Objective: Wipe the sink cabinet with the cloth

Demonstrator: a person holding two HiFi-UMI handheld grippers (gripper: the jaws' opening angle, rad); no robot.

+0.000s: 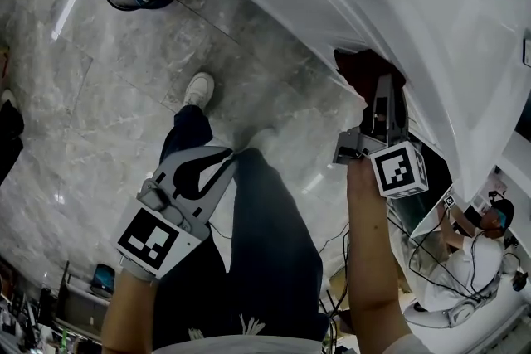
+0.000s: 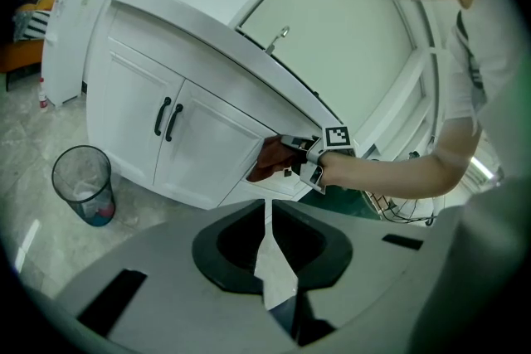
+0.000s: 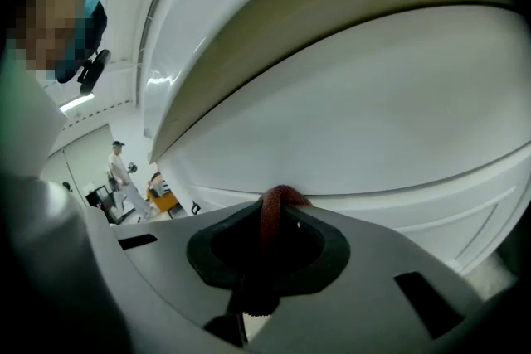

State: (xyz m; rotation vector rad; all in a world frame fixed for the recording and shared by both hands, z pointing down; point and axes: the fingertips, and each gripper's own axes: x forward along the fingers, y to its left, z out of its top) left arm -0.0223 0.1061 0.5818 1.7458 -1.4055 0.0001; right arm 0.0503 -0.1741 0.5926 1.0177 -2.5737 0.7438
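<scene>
One soft, limp red cloth (image 3: 267, 235) is pinched in the right tongs (image 3: 280, 198) against the sink cabinet (image 3: 357, 120) front; it looks light, best held by its bunched fold; the left tongs (image 2: 265, 207) hang closed, empty

I record the left gripper (image 1: 226, 157) and right gripper (image 1: 383, 89) as grey plastic shells with black-lined jaw recesses. Each carries a black-and-white square-marker cube (image 1: 400, 170). The wearer has dark trousers (image 1: 270, 249), a white shoe (image 1: 197, 89) and a white short-sleeved top (image 2: 494, 70).
</scene>
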